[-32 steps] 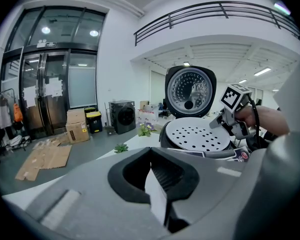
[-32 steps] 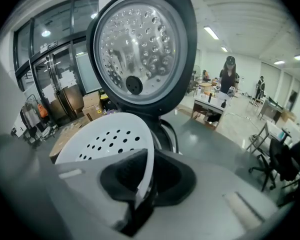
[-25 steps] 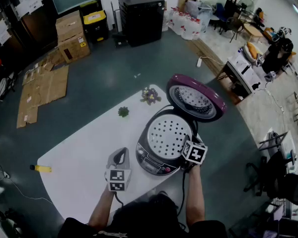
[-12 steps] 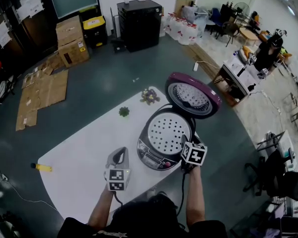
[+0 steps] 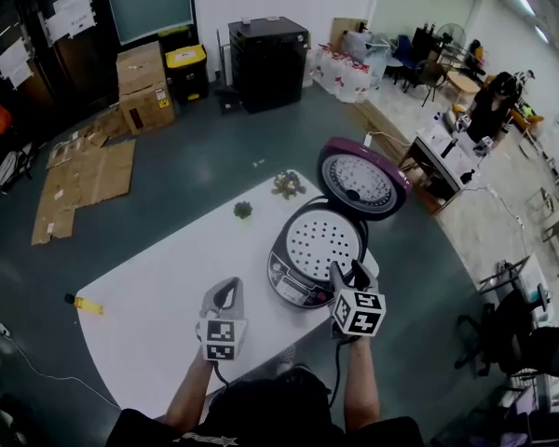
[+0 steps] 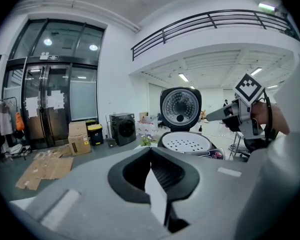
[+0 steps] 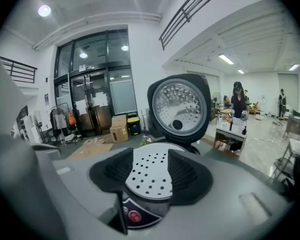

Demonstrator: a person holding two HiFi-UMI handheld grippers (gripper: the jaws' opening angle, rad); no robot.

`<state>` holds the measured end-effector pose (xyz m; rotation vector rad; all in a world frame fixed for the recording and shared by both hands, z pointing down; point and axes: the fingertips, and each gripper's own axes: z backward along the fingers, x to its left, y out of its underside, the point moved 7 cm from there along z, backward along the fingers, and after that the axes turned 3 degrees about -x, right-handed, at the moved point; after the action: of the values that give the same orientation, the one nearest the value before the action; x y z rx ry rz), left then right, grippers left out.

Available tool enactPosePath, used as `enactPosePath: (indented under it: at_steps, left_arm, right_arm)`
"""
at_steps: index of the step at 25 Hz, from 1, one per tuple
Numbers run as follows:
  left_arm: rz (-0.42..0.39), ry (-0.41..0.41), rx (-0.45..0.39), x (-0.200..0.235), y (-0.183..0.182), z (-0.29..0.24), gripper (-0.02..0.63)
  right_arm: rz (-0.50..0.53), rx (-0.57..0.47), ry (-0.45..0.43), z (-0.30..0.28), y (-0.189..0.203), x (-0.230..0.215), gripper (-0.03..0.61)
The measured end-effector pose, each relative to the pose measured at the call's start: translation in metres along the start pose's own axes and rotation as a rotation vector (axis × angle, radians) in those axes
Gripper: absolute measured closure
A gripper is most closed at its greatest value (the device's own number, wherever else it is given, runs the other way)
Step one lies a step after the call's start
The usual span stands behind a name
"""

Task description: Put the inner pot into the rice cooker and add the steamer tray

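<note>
The rice cooker [image 5: 303,273] stands on the white table [image 5: 158,315] with its purple lid [image 5: 361,177] tipped up. A white perforated steamer tray [image 5: 328,243] lies flat in its mouth and hides the inner pot. My right gripper [image 5: 347,270] hovers just off the cooker's near right rim, open with nothing between its jaws. In the right gripper view [image 7: 150,156] the steamer tray [image 7: 151,176] and the lid [image 7: 179,109] show beyond the pads. My left gripper [image 5: 225,289] hangs over bare table left of the cooker, shut and empty. The left gripper view [image 6: 151,151] shows the steamer tray [image 6: 186,143] and the right gripper [image 6: 215,116].
Two small plants [image 5: 288,184] [image 5: 243,209] sit on the table's far part. The cooker is close to the table's right edge. On the floor are a yellow item [image 5: 87,305], flattened cardboard [image 5: 84,170], boxes [image 5: 144,87] and a black cabinet [image 5: 265,49]. A person [image 7: 238,101] stands far off.
My right gripper has let go at the tray's near right rim, drawn back toward me and risen, jaws open. The tray stays in the cooker. The left gripper has lifted slightly.
</note>
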<state>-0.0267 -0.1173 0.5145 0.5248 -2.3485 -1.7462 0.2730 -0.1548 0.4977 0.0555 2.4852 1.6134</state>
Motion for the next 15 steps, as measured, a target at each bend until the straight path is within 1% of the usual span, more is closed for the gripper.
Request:
enactPosePath:
  at_steps: [6,8,10,12,15]
  left_arm:
    - [-0.002,-0.033,-0.024,0.015,0.002,0.038,0.603]
    - [-0.002,-0.049,-0.029,0.021,0.002,0.051,0.603]
    - [-0.001,-0.068,-0.032,0.028,0.004,0.064,0.603]
    - [0.000,-0.086,-0.036,0.035,0.006,0.078,0.603]
    - [0.003,-0.115,-0.038,0.045,0.012,0.100,0.603]
  right_arm:
    - [0.068,-0.072,-0.120,0.029,0.008,0.068,0.359]
    - [0.085,-0.104,-0.157,0.037,0.011,0.090,0.403]
    - [0.104,-0.126,-0.191,0.044,0.019,0.112,0.411]
    - [0.124,-0.147,-0.220,0.048,0.027,0.134,0.465]
    - [0.147,-0.154,-0.279,0.054,0.040,0.167,0.504]
